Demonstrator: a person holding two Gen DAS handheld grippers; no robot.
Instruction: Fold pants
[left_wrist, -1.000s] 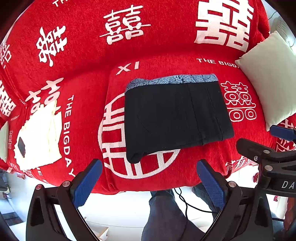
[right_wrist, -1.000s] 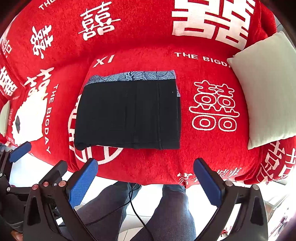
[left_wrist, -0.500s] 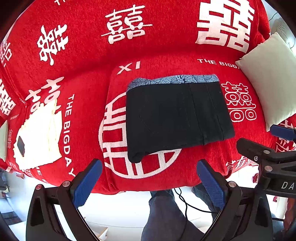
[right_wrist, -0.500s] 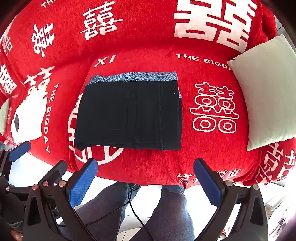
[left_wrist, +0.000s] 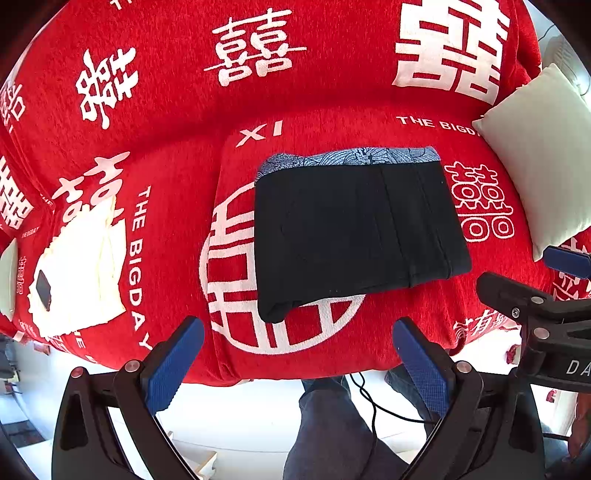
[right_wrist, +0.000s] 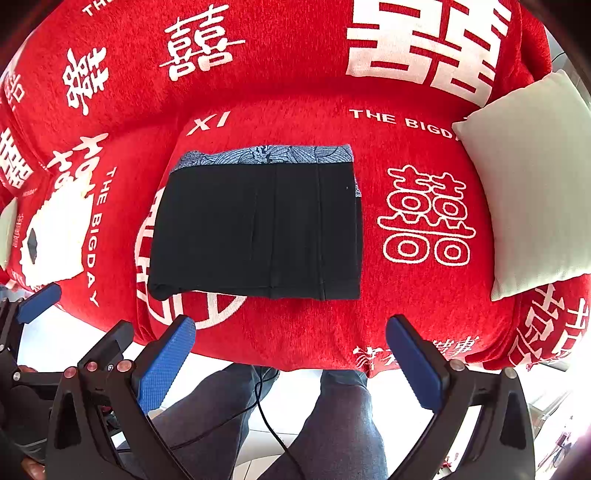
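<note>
Black pants (left_wrist: 354, 232) (right_wrist: 258, 232) lie folded into a flat rectangle on the red sofa seat, a blue patterned band (left_wrist: 354, 157) showing along the far edge. My left gripper (left_wrist: 295, 362) hangs open, back from the sofa's front edge, nothing between its blue pads (left_wrist: 173, 365). My right gripper (right_wrist: 291, 362) is also open and empty, held off the seat in front of the pants. In the left wrist view the right gripper (left_wrist: 546, 295) shows at the right edge; in the right wrist view the left gripper (right_wrist: 33, 306) shows at the left edge.
The red sofa cover (left_wrist: 258, 92) bears white characters. A white cushion (right_wrist: 532, 184) leans at the right end. A cream cloth with a small dark object (left_wrist: 77, 269) lies on the left seat. A person's legs (right_wrist: 332, 424) and a black cable are below the front edge.
Both views have shifted very slightly; the pants sit a touch lower in frame. Both grippers stay open and the pants have not moved.
</note>
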